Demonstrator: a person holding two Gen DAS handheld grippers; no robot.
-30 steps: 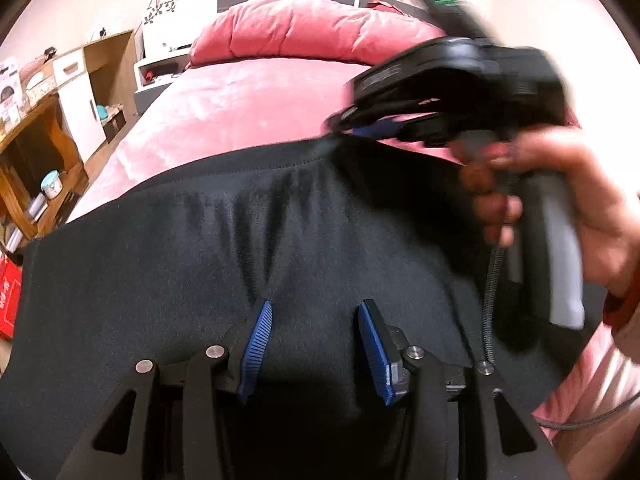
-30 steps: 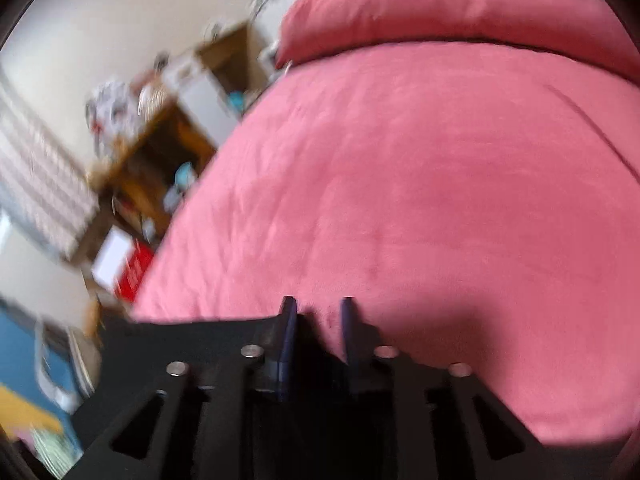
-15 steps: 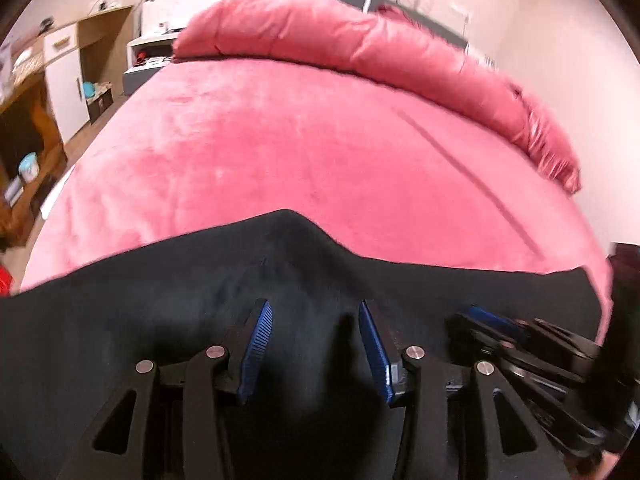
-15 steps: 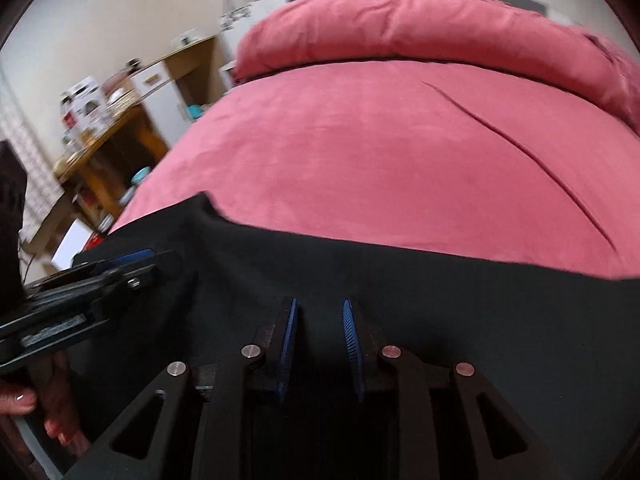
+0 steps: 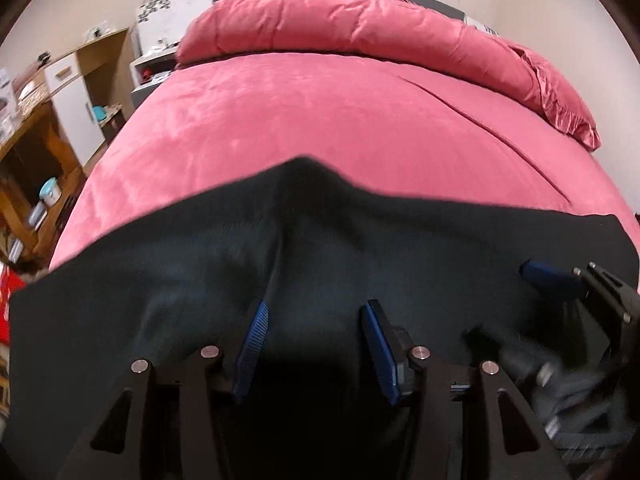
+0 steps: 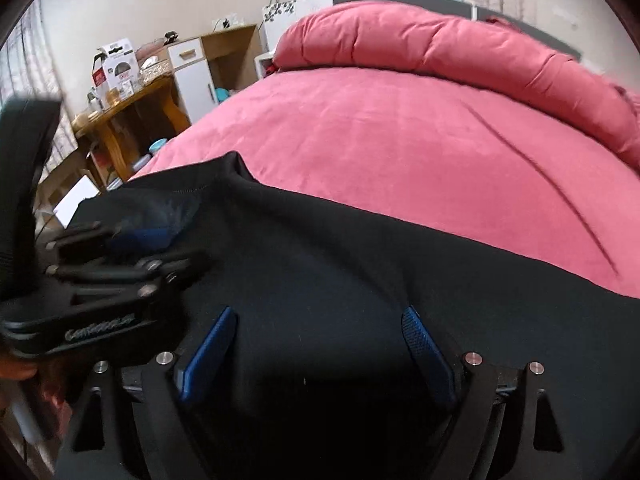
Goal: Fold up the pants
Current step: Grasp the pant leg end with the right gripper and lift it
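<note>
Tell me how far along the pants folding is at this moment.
Done: the black pants lie spread across the near end of the pink bed. In hand: nothing looks gripped; the right gripper is opening above the cloth, and the left gripper is opening too, with dark cloth between its fingers. Left: I cannot tell how many folds are made; no compact stack shows yet.

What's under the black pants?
The black pants lie on the pink bed cover, which shows all around their far edge. Whatever is beneath the cover itself is hidden.
</note>
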